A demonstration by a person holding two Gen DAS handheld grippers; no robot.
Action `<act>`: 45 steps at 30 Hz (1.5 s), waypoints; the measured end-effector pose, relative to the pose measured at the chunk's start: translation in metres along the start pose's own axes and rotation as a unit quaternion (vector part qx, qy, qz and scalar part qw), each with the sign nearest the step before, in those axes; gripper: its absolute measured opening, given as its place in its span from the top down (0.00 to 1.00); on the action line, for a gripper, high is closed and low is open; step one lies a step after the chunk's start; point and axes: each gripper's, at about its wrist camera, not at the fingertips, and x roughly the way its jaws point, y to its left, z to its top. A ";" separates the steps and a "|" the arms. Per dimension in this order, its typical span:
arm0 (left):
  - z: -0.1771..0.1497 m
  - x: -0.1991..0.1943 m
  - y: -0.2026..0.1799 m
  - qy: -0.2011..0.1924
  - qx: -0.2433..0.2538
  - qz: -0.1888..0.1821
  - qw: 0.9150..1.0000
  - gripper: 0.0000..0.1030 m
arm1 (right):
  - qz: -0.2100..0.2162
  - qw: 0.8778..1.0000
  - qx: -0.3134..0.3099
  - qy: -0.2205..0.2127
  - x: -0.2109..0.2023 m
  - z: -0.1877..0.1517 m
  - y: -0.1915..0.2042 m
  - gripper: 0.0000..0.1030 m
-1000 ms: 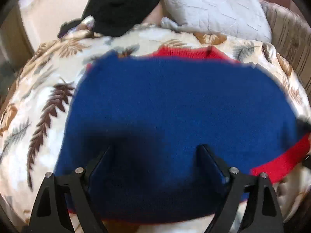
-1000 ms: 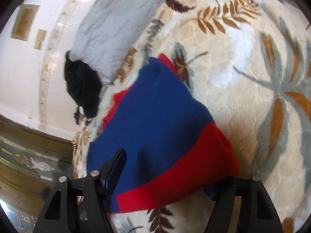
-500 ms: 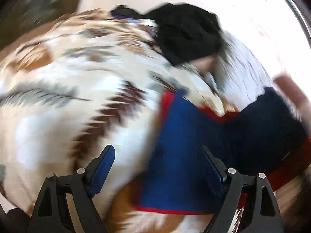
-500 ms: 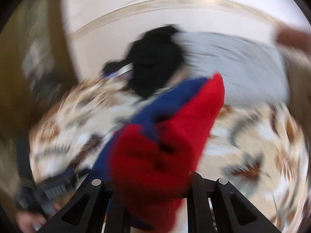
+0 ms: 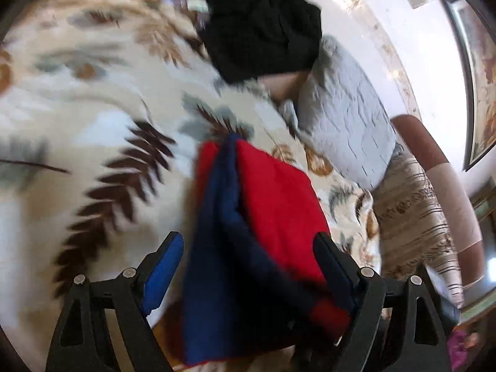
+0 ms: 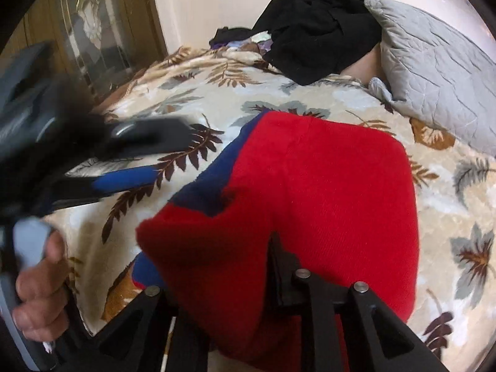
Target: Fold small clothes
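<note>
A small red and blue sweater (image 6: 325, 186) lies folded on the leaf-print blanket (image 6: 201, 93), red layer on top and blue showing along its left edge. My right gripper (image 6: 223, 248) sits at the near edge with red cloth bunched between its fingers and over the left one. Its jaws are opening. In the left wrist view the sweater (image 5: 272, 204) lies between the wide-open jaws of my left gripper (image 5: 246, 238); the blue pad (image 5: 161, 266) stands clear of the cloth. The left gripper (image 6: 172, 153) and the hand (image 6: 40, 279) holding it show at the left of the right wrist view.
A heap of black clothes (image 6: 319, 28) lies at the far end of the bed beside a grey quilted pillow (image 6: 434, 62). A striped upholstered arm (image 5: 412, 210) borders the bed on the right. A wooden door (image 6: 102, 31) stands beyond the left side.
The sweater lay spread out, blue side up. My right gripper closed on its red edge and carried it across, folding red over blue. My left gripper swung to the sweater's left side.
</note>
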 end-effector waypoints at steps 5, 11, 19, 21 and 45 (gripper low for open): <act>-0.003 0.022 -0.007 0.048 0.010 0.015 0.999 0.17 | 0.079 0.996 0.028 -0.024 -0.022 -0.015 -0.004 0.17; -0.013 0.030 -0.018 0.063 0.058 0.067 0.994 0.65 | 0.090 0.993 0.071 -0.041 -0.050 -0.041 -0.027 0.17; -0.009 0.012 0.000 0.037 0.079 0.169 0.982 0.97 | 0.087 0.985 0.129 -0.077 -0.083 -0.046 -0.064 0.17; -0.018 0.016 0.018 0.054 0.056 0.189 0.979 0.98 | 0.085 0.982 0.158 -0.064 -0.079 -0.049 -0.075 0.17; -0.065 -0.044 -0.071 -0.038 0.125 0.122 0.984 0.90 | 0.092 0.969 0.214 -0.084 -0.093 -0.074 -0.103 0.12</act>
